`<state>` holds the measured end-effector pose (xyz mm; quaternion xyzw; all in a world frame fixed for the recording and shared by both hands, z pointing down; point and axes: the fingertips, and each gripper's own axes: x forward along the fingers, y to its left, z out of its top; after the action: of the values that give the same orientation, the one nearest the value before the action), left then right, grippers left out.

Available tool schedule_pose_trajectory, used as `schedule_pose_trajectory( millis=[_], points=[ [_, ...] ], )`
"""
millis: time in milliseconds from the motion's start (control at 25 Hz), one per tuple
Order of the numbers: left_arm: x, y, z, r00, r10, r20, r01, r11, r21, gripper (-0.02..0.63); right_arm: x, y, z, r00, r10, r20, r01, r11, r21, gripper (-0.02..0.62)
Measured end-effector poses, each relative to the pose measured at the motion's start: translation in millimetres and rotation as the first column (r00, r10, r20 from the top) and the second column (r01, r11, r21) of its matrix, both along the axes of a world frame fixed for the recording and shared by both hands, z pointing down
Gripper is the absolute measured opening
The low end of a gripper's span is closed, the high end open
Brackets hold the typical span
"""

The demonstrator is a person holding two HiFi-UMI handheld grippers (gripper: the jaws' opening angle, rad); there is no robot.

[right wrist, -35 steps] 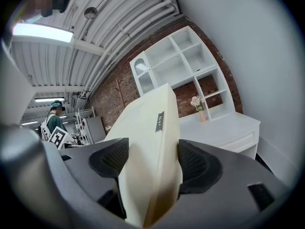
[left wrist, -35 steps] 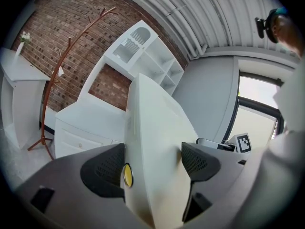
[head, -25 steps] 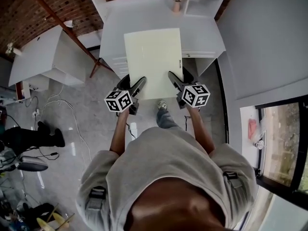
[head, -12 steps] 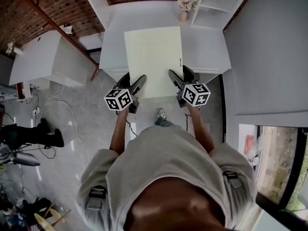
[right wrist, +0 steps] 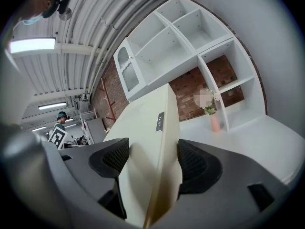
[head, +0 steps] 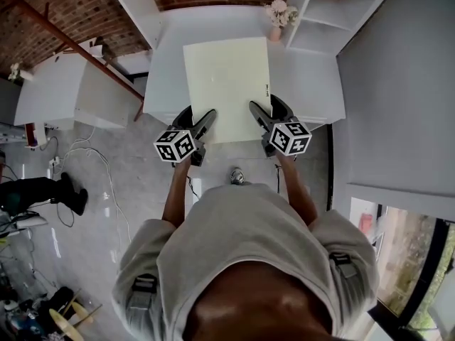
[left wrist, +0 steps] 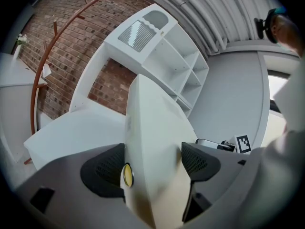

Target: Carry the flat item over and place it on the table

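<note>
Both grippers are clamped on the flat panel (head: 227, 84): left gripper (left wrist: 152, 161) on its near-left corner, right gripper (right wrist: 147, 159) on its near-right, jaws pinching the faces. The panel hangs over the white table (head: 167, 55), near edge overhanging the table front. We can't tell if it's touching down yet; from the gripper views we'd guess not.

For the place:
- Lower both ends together, panel level, no twist between grips.
- Land the far edge first, then lay the rest down.
- Watch the vase (head: 276, 21) just past the far-right corner (light, tips easily).
- Push in enough that the near edge is supported.
- Open neither gripper until the panel bears on the tabletop.
</note>
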<state>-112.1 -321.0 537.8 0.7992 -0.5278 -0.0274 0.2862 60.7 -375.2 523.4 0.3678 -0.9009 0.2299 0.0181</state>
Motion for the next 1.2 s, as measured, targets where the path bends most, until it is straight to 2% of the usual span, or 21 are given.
schedule_pose_trajectory(
  millis=[400,840,1200],
  points=[
    [1.0,-14.5,13.1,1.000,-0.005,0.018,0.006,0.999,-0.046,0.370,1.1,-16.0,18.6,1.000,-0.005,0.017,0.005,0.999,-0.044,0.339],
    [5.8,-14.3,24.3,0.999,0.037,0.020,-0.035,0.995,-0.097,0.370,8.0,-9.5,32.0,0.999,0.033,0.022,-0.031,0.996,-0.086,0.337],
    [-29.7,-13.3,54.6,0.998,0.055,-0.020,-0.057,0.986,-0.156,0.370,-27.9,-8.4,56.8,0.999,0.034,-0.025,-0.037,0.990,-0.136,0.337]
  ],
)
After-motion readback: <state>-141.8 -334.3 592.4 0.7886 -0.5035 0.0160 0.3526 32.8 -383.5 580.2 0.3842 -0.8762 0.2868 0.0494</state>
